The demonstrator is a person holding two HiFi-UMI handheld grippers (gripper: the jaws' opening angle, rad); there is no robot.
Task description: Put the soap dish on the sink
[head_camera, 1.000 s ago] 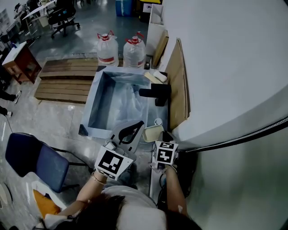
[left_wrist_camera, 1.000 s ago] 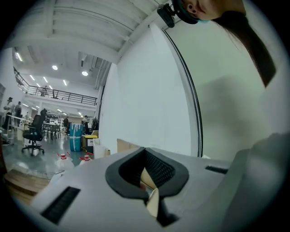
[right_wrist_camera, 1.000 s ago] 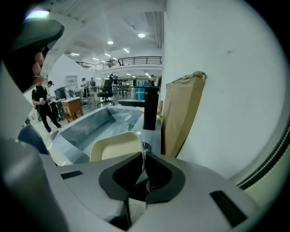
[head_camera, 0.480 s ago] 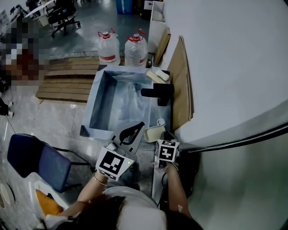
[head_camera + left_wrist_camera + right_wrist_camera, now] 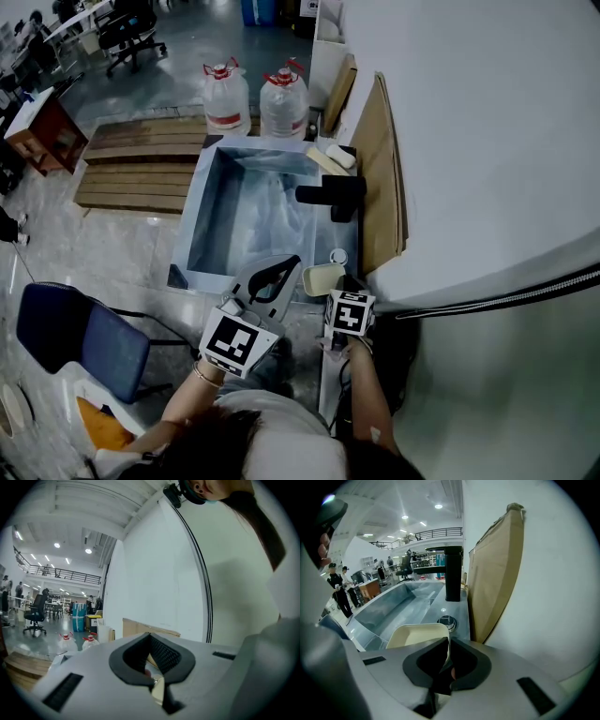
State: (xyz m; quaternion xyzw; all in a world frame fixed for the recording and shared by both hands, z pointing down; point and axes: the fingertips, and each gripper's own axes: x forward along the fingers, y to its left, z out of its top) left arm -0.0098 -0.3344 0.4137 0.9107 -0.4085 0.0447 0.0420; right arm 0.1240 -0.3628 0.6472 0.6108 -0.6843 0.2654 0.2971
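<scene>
Though it barely shifted, soap dish (image 5: 322, 278) is at sink (image 5: 202, 208) rim.
Right gripper (image 5: 445, 660) clamps it; left gripper (image 5: 152, 667) closed, empty.

Sink bowl: sink (image 5: 200, 211) open from above, wide room.
Ledge, near end: taken by soap dish (image 5: 322, 278) in right tongs (image 5: 336, 287); round cap (image 5: 338, 256) just beyond.
Ledge, middle: black faucet (image 5: 330, 195) blocks.
Ledge, far end: soap bar (image 5: 337, 157).
Wall side: cardboard (image 5: 380, 178) closes it.

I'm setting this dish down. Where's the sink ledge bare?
The steel sink ledge is bare between the round metal knob and the black faucet, and beside the cream soap dish that the right gripper holds. A pale soap bar crowds the far corner.
</scene>
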